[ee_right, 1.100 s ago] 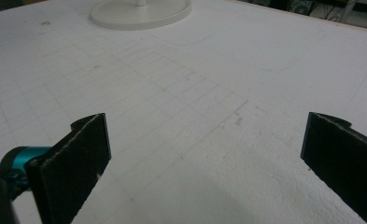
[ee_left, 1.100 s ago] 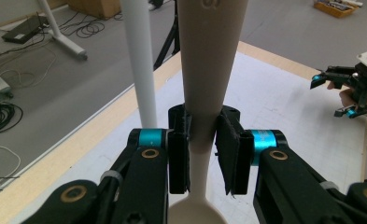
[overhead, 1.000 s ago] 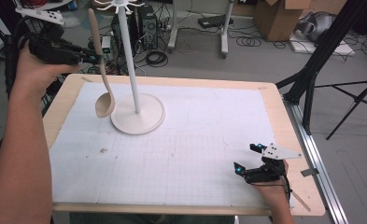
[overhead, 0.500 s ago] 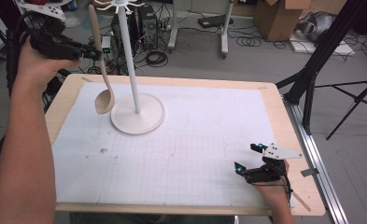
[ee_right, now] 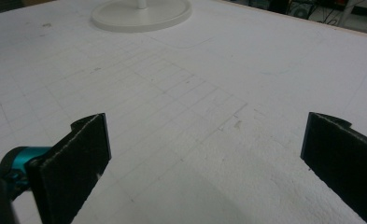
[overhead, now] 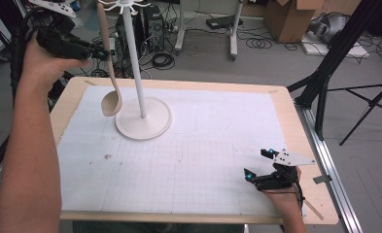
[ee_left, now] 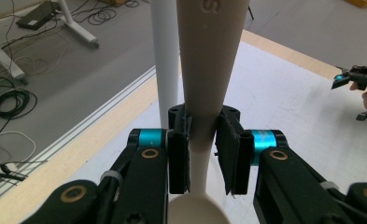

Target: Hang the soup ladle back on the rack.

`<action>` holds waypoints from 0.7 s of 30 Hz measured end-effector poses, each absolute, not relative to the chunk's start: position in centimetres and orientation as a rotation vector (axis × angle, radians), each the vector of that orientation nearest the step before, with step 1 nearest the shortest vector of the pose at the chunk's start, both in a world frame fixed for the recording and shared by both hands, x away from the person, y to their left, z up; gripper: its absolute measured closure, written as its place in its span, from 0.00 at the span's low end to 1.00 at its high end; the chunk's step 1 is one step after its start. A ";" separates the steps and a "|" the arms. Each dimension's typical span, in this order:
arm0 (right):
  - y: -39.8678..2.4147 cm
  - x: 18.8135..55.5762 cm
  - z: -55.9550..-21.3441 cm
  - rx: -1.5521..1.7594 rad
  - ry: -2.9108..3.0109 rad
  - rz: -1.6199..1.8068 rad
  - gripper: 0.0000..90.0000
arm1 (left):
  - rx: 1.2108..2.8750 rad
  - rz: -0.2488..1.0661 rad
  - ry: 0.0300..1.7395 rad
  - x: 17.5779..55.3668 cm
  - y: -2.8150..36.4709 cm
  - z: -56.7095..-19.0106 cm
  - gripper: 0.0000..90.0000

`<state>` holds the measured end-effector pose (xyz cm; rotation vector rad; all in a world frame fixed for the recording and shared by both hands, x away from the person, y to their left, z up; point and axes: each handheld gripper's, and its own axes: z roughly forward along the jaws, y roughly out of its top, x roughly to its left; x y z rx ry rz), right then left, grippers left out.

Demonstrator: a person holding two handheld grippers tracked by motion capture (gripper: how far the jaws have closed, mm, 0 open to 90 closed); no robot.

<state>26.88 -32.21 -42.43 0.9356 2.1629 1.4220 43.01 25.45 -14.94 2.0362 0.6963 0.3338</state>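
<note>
Left gripper view: the left hand-held gripper (ee_left: 203, 156) pinches the spoon (ee_left: 208, 70) by its handle, long axis upright, bowl down; the stand pole (ee_left: 165, 56) rises just beyond. The right hand-held gripper (ee_right: 204, 163) rests spread, far off.

Surface (overhead: 300, 126): light wooden board with a bare wood border. A white gridded sheet (overhead: 203, 160) lies flat on it and covers nearly all of the top; small dark specks mark the sheet toward its left side. White stand (overhead: 143, 121) sits on the sheet at far left, its round base flat, with a thin upright pole rising from the centre.
</note>
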 end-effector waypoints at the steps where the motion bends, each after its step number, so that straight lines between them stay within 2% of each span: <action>1: -32.2 26.9 -42.4 0.934 2.163 1.423 0.00 | 2.040 0.335 0.699 43.0 25.5 -14.9 0.83; 21: -32.1 26.9 -42.5 0.928 2.167 1.416 0.00 | 2.042 0.307 0.720 43.7 26.1 -15.2 0.83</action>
